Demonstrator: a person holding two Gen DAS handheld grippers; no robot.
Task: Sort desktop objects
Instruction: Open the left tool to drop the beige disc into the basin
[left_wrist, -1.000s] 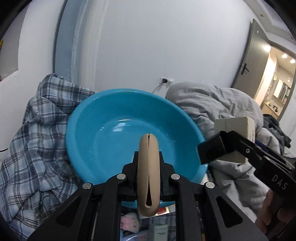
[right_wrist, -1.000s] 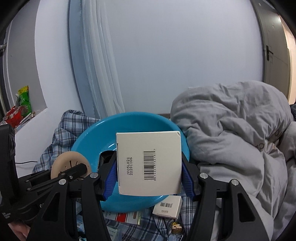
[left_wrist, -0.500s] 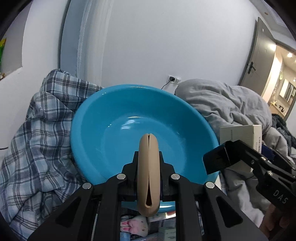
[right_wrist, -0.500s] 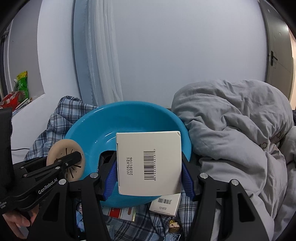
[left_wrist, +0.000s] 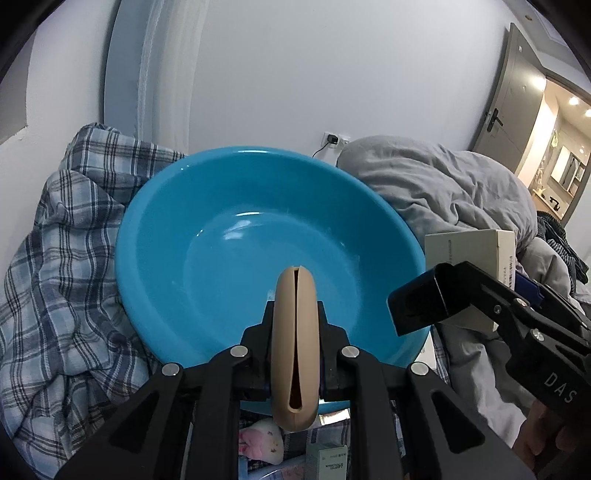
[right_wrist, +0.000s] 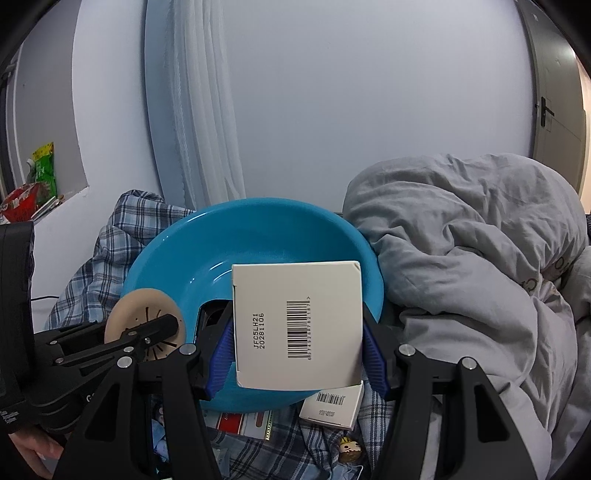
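Left wrist view. My left gripper (left_wrist: 294, 347), at lower centre, is clamped on a tan disc (left_wrist: 294, 343) held edge-on, its slit facing me. I judge the disc light, flat and somewhat pliant, so pinching its two faces, as here, suits it. It hangs over the near rim of the blue basin (left_wrist: 236, 258), which fills the middle of the frame. Compared with a second ago the basin sits larger and more central; the grip looks unchanged.

Right wrist view. My right gripper (right_wrist: 297, 343), at lower centre, stands about half open with its blue pads pressed on the side walls of a white barcoded box (right_wrist: 297, 325). I judge this carton light, stiff but crushable, and best gripped across its narrow sides. It sits before the basin's near wall. Since the earlier frame the basin has drifted slightly up the picture; the box is held as before.
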